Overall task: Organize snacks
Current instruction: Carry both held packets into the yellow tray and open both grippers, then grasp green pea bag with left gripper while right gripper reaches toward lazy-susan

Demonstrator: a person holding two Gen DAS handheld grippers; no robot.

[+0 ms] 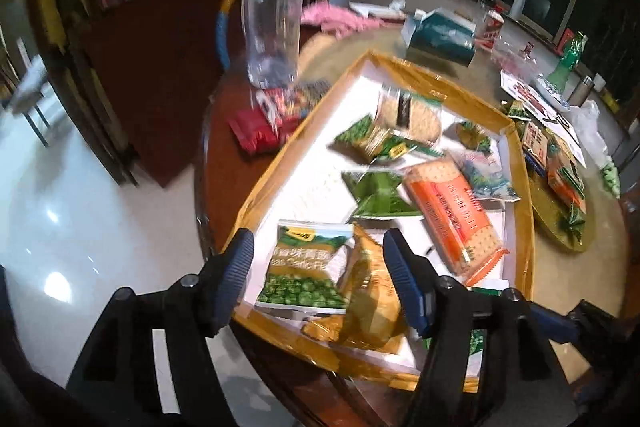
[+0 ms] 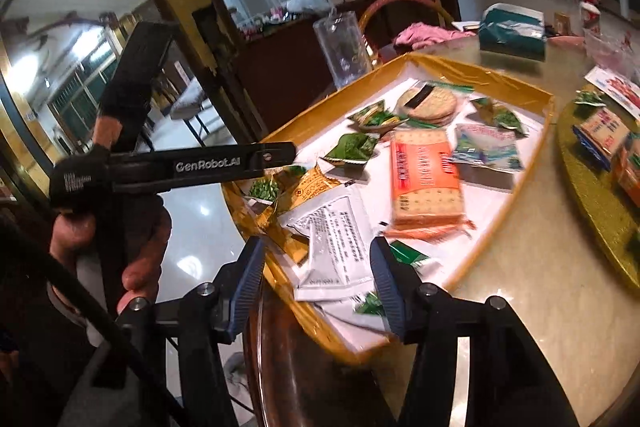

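Both the left gripper (image 1: 318, 277) and right gripper (image 2: 318, 285) hover spread and empty over the yellow-rimmed white tray (image 1: 308, 155) of snack packets on the round marble-topped table (image 2: 520, 267), a glossy white tiled floor (image 1: 80, 207) at nine o'clock.

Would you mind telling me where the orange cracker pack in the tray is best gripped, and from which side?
Probably across its narrow width, near the middle, coming from above. The orange cracker pack lies flat on the tray as a long, stiff block, and its long sides look mostly free of other packets, so an open claw could straddle them. The crimped ends are thin and would likely slip.
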